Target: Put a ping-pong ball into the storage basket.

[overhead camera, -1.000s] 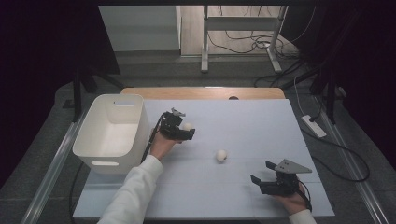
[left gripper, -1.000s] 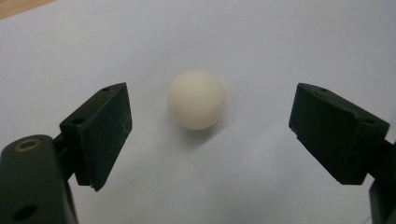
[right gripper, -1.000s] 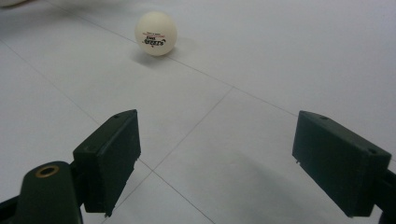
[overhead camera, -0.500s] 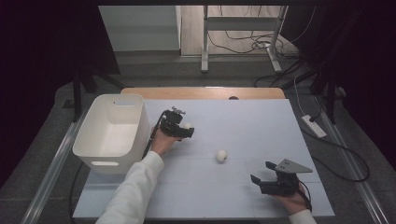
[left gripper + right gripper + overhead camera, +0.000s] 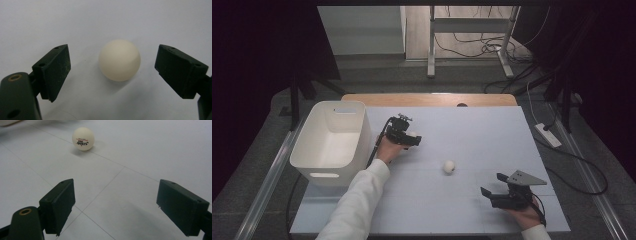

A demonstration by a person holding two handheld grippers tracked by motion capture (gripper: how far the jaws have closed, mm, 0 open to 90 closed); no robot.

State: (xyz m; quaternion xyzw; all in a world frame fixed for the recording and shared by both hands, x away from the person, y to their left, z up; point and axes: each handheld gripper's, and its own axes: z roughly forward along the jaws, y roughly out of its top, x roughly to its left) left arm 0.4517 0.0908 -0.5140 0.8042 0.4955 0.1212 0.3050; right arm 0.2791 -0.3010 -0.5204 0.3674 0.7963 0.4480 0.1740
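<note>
Left gripper [image 5: 112,67] gapes wide around a plain ball [image 5: 119,60] at frame centre — untouched; right gripper [image 5: 115,202] open too, printed ball [image 5: 83,138] upper left.

My high view is dim; the room around the table [image 5: 472,125] falls to near black, with mild softness overall; in my left gripper view the ball [image 5: 119,60] is evenly lit, slightly soft, casting a faint shadow below; my right gripper view shows its jaws blurred, edges darkening.
</note>
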